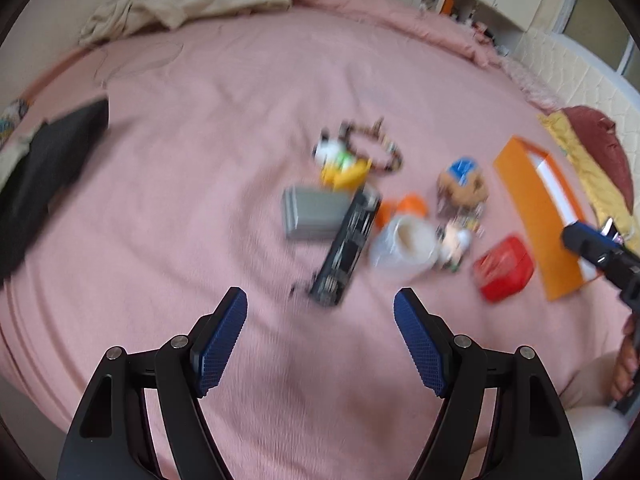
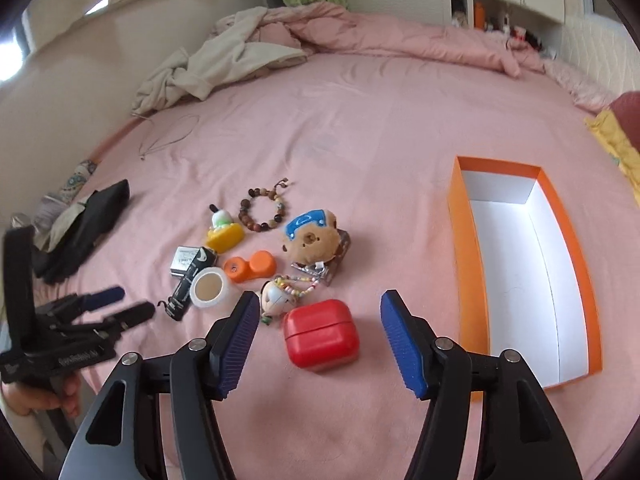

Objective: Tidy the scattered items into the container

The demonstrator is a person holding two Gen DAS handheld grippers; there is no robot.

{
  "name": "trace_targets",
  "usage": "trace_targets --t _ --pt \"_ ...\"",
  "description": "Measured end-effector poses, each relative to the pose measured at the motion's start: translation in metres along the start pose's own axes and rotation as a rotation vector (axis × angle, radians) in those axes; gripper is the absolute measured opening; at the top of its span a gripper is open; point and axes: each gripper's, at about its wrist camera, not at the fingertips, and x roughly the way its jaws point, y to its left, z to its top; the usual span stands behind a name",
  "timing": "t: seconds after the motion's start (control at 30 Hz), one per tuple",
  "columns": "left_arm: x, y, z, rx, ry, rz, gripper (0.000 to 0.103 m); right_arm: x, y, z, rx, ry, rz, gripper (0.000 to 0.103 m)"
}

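Note:
Small items lie scattered on a pink bed. An orange box (image 2: 524,264) with a white inside stands open and empty at the right; it also shows in the left wrist view (image 1: 532,216). My right gripper (image 2: 316,320) is open just above a red case (image 2: 320,334), which sits between its fingers. Beyond it lie a bead charm (image 2: 280,296), a tape roll (image 2: 210,290), an orange lens case (image 2: 250,266), a bear plush (image 2: 312,240), a bead bracelet (image 2: 262,210) and a yellow toy (image 2: 224,232). My left gripper (image 1: 320,304) is open and empty, short of a black tube (image 1: 346,248).
A black cloth (image 2: 80,232) lies at the bed's left edge. A beige garment (image 2: 224,64) and a bunched pink duvet (image 2: 380,36) lie at the far side. A grey box (image 1: 312,216) lies beside the black tube. A yellow and a dark red pillow (image 1: 596,152) lie right of the box.

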Motion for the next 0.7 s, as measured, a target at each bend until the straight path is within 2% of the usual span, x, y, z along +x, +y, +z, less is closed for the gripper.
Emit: trace_targets --t 0.07,0.1,0.17,0.3,0.4,0.53,0.7 --pt "0.009 0.001 -0.013 0.003 0.012 0.008 0.076 -0.003 0.012 -0.011 -0.036 -0.039 -0.067 0.067" --pt "0.010 -0.001 -0.018 0.033 -0.011 0.021 0.076 -0.004 0.018 -0.017 -0.056 -0.060 -0.102 0.069" --pt "0.013 -0.008 -0.026 0.104 -0.054 0.053 0.079 -0.004 0.021 -0.023 -0.057 -0.079 -0.115 0.078" --pt "0.023 -0.026 -0.033 0.165 -0.094 0.104 0.102 0.005 0.019 -0.031 -0.024 -0.062 -0.117 0.078" --pt "0.029 -0.031 -0.036 0.135 -0.130 0.139 0.103 0.005 0.023 -0.035 -0.033 -0.070 -0.078 0.078" --pt "0.027 -0.027 -0.037 0.057 -0.181 0.127 0.103 0.007 0.018 -0.038 -0.022 -0.063 -0.080 0.078" --pt "0.031 -0.028 -0.037 0.060 -0.174 0.144 0.103 0.006 0.014 -0.041 -0.015 -0.058 -0.085 0.078"
